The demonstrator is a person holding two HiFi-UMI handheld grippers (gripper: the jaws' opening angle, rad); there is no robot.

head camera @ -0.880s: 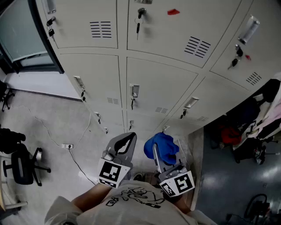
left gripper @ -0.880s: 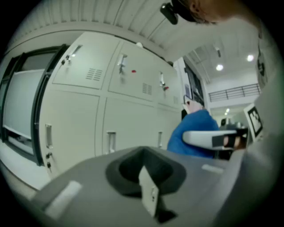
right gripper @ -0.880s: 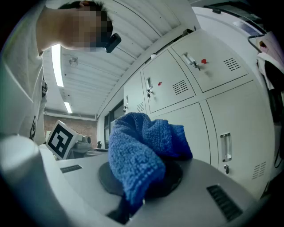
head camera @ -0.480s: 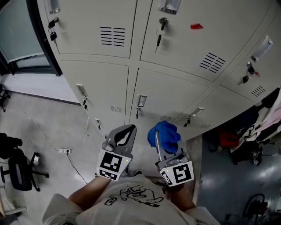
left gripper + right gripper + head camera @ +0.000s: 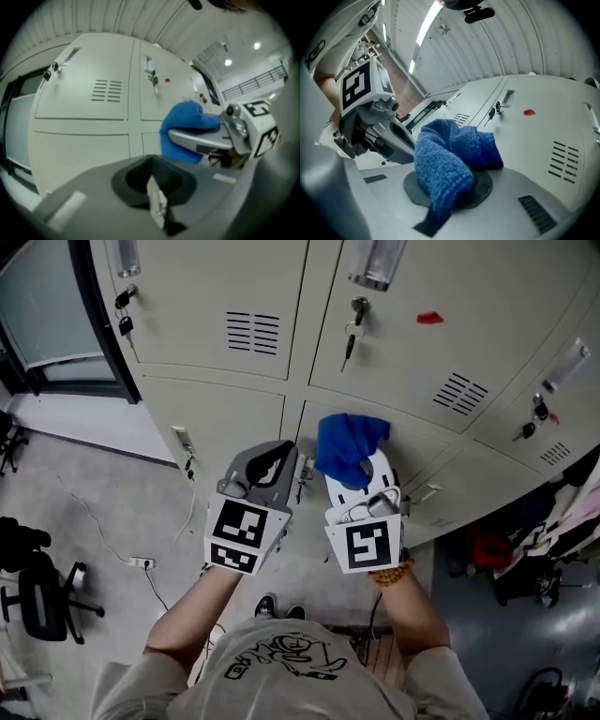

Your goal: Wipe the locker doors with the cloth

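Pale grey locker doors (image 5: 216, 296) fill the head view, and one upper door carries a small red mark (image 5: 429, 318) beside a lock with hanging keys (image 5: 352, 329). My right gripper (image 5: 354, 460) is shut on a bunched blue cloth (image 5: 347, 444), held up close to the door below that lock. Whether the cloth touches the door I cannot tell. In the right gripper view the cloth (image 5: 450, 154) drapes over the jaws, with the red mark (image 5: 528, 112) beyond. My left gripper (image 5: 272, 454) hangs just to its left, shut and holding nothing. The left gripper view also shows the cloth (image 5: 185, 124).
A glass door with a dark frame (image 5: 89, 315) stands left of the lockers. On the floor lie a cable with a power strip (image 5: 141, 562) and a black office chair (image 5: 42, 592). Bags and dark clutter (image 5: 525, 559) crowd the right side.
Both grippers have risen from the low locker row to the middle row. The cloth went up with the right gripper, and the head view has tilted upward.
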